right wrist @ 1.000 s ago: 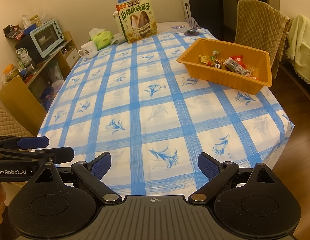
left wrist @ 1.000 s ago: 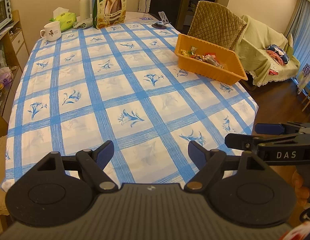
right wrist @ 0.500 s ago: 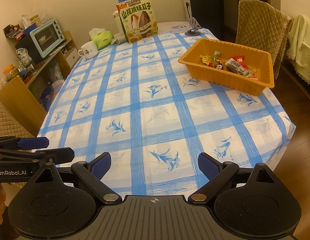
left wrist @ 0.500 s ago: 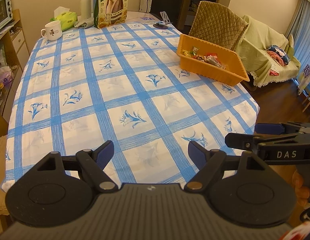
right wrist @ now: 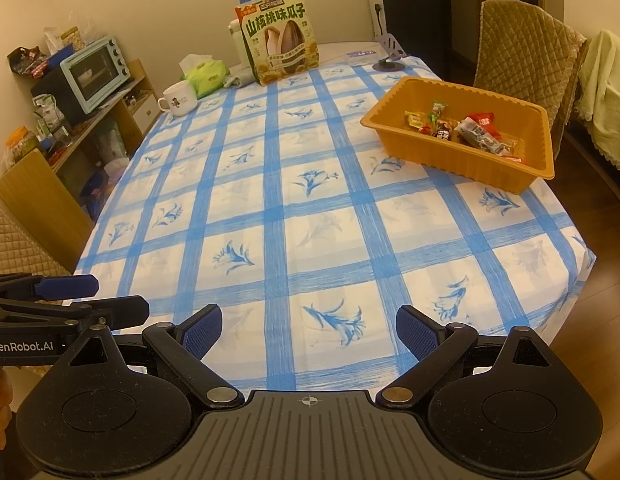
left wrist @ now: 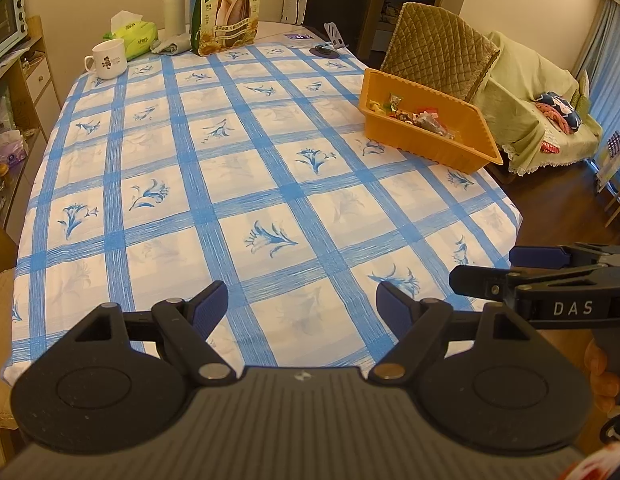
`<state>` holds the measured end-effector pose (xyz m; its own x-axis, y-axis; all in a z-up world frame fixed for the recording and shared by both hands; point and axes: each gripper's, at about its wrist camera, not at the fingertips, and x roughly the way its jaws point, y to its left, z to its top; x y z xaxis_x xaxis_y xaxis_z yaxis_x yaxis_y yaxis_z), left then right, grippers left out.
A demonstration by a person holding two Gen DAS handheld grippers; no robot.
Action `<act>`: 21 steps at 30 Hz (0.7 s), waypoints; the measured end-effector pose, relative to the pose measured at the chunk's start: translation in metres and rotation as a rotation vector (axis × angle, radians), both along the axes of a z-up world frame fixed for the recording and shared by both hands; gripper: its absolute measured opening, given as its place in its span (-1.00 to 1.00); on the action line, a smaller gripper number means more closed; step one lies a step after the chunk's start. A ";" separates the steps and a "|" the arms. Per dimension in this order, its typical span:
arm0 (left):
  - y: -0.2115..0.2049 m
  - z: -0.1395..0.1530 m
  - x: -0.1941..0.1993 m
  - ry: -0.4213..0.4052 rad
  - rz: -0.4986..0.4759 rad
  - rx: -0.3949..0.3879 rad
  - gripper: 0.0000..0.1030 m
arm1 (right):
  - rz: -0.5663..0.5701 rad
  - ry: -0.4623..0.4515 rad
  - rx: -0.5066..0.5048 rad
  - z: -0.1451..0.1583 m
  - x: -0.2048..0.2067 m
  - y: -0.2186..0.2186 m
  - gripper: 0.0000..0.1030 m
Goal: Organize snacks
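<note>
**A:** Start with your left wrist view. What do you have in front of you?

**B:** Your left gripper (left wrist: 300, 300) sits low over the near edge of the table (left wrist: 270, 216), its blue pads well apart with nothing between them, only the checked cloth below. The orange basket (left wrist: 430, 148) stands toward the far right edge, near the quilted chair (left wrist: 438, 56). You can see a small heap of wrapped snacks (left wrist: 414, 114) lying inside it. At the far end stands the big sunflower seed bag (left wrist: 228, 8), upright, with a mug (left wrist: 108, 58), a tissue pack (left wrist: 136, 36) and a white flask (left wrist: 174, 6) beside it. Your right gripper pokes in from the right edge of this view.

**A:** And from the right wrist?

**B:** Your right gripper (right wrist: 310, 332) is also spread wide and empty, hovering at the near edge. From here the basket (right wrist: 462, 160) shows better: the snacks (right wrist: 466, 130) sit in its middle, several small packets touching one another. The seed bag (right wrist: 280, 40) stands at the far end, well apart from the basket. Your left gripper shows at the left edge.

**A:** So how far along are you?

**B:** Judging by this, the loose small snacks are already gathered in the basket, and no other small packets lie on the cloth. If the seed bag counts as one of the snacks, it is the one thing left; it stands outside the basket and far from both your tools. Otherwise you look finished, or nearly.
</note>
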<state>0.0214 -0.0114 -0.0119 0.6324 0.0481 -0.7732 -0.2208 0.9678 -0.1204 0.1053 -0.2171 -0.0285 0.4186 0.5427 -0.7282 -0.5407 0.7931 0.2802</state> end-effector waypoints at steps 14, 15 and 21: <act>0.001 0.000 0.000 0.000 -0.001 -0.001 0.55 | 0.003 -0.001 -0.002 0.000 0.000 0.002 0.81; 0.001 0.000 0.000 0.000 0.000 -0.002 0.55 | 0.003 -0.001 -0.002 0.000 0.000 0.002 0.81; 0.001 0.002 0.000 -0.001 -0.001 -0.001 0.55 | 0.003 -0.001 -0.002 0.001 -0.001 0.002 0.81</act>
